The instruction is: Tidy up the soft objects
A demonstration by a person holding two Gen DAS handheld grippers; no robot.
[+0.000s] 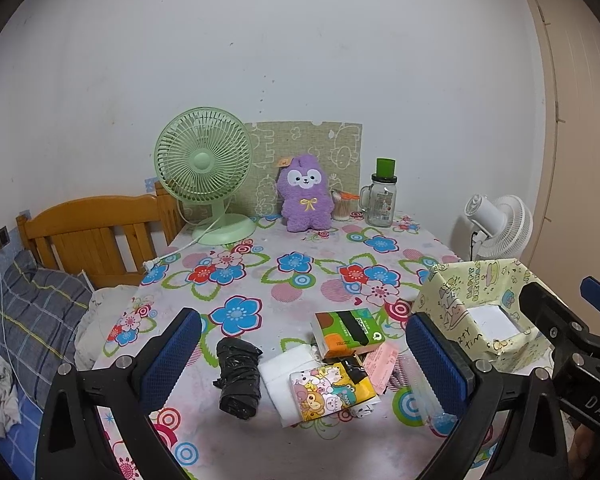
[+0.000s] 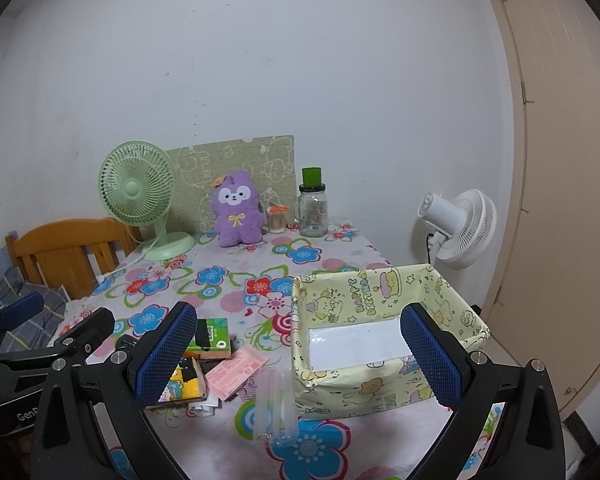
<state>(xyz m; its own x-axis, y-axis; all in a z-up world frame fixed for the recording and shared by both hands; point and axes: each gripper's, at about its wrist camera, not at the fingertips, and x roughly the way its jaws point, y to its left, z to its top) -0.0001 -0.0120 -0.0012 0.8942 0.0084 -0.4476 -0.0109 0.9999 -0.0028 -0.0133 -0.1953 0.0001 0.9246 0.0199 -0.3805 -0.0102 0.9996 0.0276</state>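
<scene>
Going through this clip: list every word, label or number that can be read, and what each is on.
"HAPPY BIRTHDAY": inside wall of the yellow paper-covered box.
"DAS": right gripper body, cut off.
"GenD": left gripper body, cut off.
Green tissue pack, pink slip, glass jar label: print too small to read.

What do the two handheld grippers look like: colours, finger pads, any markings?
Both are black plastic frames with silver screws. The left gripper and right gripper carry flat fingers faced with blue, mesh-textured pads. White lettering shows on each body, partly cut off: "DAS" on the right, "GenD" on the left.

Both wrist views—low, near—face the table (shared).
</scene>
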